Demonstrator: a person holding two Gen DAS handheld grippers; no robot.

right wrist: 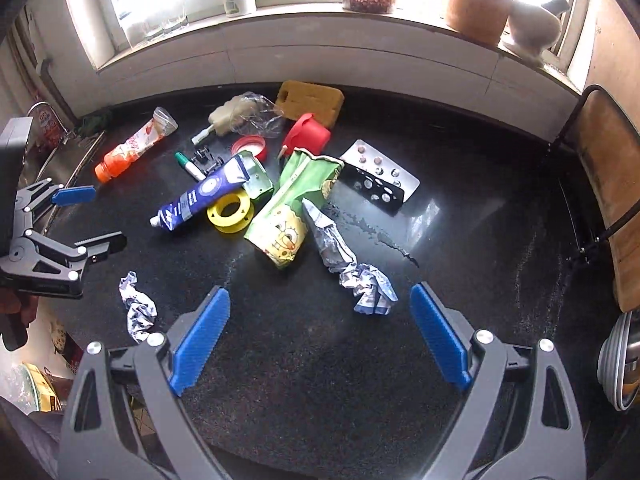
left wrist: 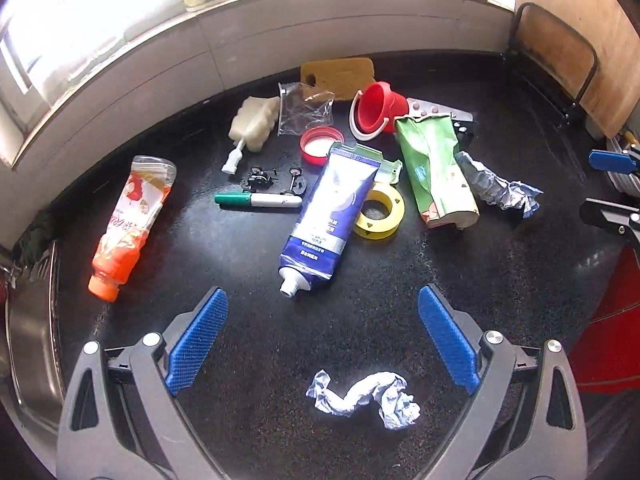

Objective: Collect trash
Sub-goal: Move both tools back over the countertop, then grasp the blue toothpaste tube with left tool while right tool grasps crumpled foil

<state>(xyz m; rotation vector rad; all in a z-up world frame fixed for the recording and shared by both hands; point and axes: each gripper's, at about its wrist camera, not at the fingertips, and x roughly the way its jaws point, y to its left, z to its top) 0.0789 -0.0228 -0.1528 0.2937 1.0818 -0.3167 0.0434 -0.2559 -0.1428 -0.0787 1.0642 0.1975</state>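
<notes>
We're at the start of the pickup, w/ both grippers over the black counter [left wrist: 248,360] and nothing collected yet as far as we can judge. Our left gripper [left wrist: 323,332] has its blue pads spread wide, nothing between them; a small crumpled foil wrapper [left wrist: 362,398] lies on the counter just below and between its fingers, not touched. Our right gripper [right wrist: 320,330] is likewise wide open and empty, and a bigger crumpled wrapper [right wrist: 348,268] sits just ahead of it, its lower end near the right finger. The rest of the clutter is bunched mid-counter: blue tube [left wrist: 326,224] uncapped, lying partly over a yellow tape reel [left wrist: 378,210], a green snack bag [left wrist: 438,172], an orange squeeze bottle [left wrist: 128,224] off to the left, a marker [left wrist: 258,199], a red cup [left wrist: 378,110], a blister pack [right wrist: 380,178], a red lid [left wrist: 320,145], clear plastic film [left wrist: 306,110] and sponges by the back wall. No bin shows in either view, so we can't say where the trash goes. Next move, as we read it: left drops onto the small wrapper, right onto the larger one, each centring pads either side before closing; light crumpled stuff, so it needs a low, square approach or it'll skid away on the slick top
</notes>
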